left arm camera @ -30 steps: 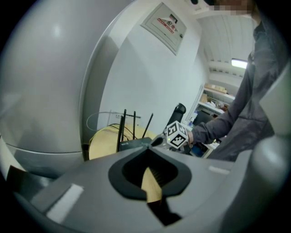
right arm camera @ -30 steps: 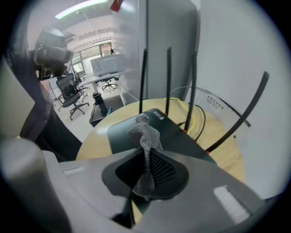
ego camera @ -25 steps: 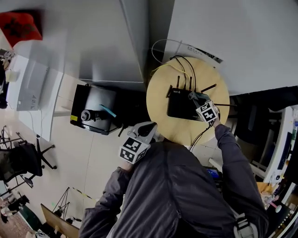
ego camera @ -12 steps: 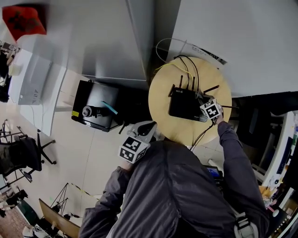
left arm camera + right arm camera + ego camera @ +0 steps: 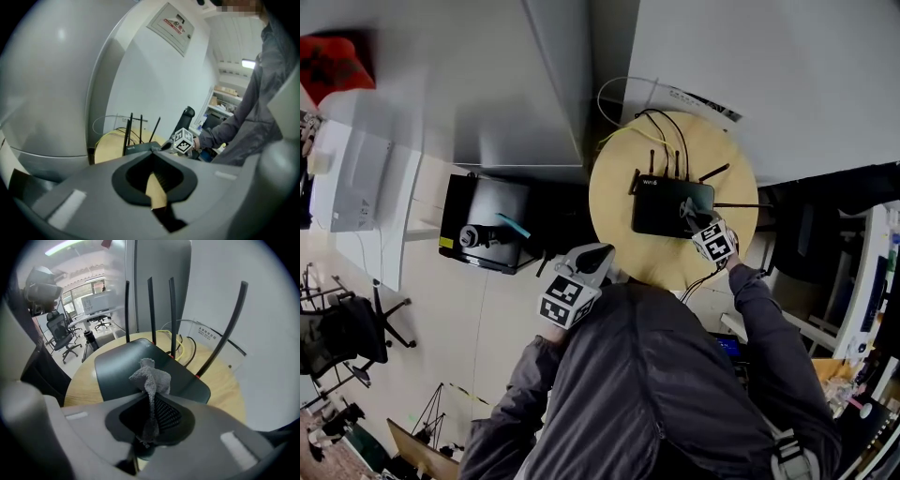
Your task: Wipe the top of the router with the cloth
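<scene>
Right gripper [image 5: 150, 397] pinches the grey cloth [image 5: 151, 376]; its tuft hangs over the black router [image 5: 117, 369], centre frame. Router lies on the round wooden table [image 5: 614, 192] (antennas [image 5: 151, 310] upright). Left gripper [image 5: 152, 178]: jaws pressed together, empty, lower left of the table.
</scene>
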Demonstrator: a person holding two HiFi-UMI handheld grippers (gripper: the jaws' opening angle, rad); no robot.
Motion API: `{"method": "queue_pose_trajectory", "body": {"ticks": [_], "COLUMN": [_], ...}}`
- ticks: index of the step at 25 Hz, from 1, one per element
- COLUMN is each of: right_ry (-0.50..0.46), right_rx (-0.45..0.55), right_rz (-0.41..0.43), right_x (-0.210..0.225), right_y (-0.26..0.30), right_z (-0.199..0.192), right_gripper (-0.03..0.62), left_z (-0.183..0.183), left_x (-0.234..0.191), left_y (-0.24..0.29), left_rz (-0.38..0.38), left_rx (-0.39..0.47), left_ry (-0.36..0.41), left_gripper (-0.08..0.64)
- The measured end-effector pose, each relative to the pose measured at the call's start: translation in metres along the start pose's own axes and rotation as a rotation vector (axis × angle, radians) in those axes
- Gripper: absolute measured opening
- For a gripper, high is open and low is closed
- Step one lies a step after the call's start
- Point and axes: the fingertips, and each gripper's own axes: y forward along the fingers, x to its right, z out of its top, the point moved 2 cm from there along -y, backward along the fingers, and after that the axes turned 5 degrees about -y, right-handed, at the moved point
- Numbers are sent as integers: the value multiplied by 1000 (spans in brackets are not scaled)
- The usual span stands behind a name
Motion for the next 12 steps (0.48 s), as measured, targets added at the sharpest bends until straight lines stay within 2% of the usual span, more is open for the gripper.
{"method": "queue_pose_trajectory", "body": {"ticks": [8,12], "right_ry": [10,-14], "right_rx": [10,1], "right_rz": [48,78], "right_x": [-39,-44], "right_y": [-19,-20], "right_z": [-15,-20], "right_gripper": [28,28], "left_z": [2,2], "left_x": [1,1], "left_y": [5,5], "left_rz": [-18,-9], "left_rx": [-3,-2], "left_ry": [6,0], "left_gripper": [0,0]}}
